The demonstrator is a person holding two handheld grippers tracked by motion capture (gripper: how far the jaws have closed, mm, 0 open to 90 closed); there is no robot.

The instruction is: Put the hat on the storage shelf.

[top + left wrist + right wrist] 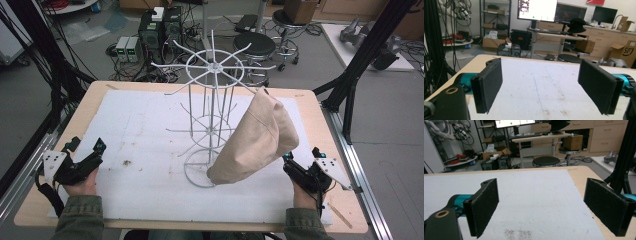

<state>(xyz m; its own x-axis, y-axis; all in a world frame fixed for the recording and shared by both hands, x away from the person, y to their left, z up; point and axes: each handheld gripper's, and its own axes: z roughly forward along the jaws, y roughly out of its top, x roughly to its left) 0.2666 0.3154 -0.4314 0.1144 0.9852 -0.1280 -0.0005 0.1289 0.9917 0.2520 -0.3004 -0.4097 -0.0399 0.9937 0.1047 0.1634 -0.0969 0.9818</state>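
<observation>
A white wire rack [212, 107] with radiating hooks stands mid-table on the white foam mat [140, 130]. A beige cloth bag [257, 140] hangs from a hook on the rack's right side, its bottom reaching the mat. My left gripper [86, 146] rests at the mat's left edge, open, with nothing between its jaws [541, 87]. At the mat's right edge sits my right gripper [301, 154], just right of the bag; it is open too, and only bare mat lies between its pads [541, 207].
The wooden table [320, 115] has black frame posts at both sides. Behind the far edge stand stools [255, 45], computer boxes [160, 30] and cables on the floor. A brown smudge [126, 162] marks the mat near my left gripper.
</observation>
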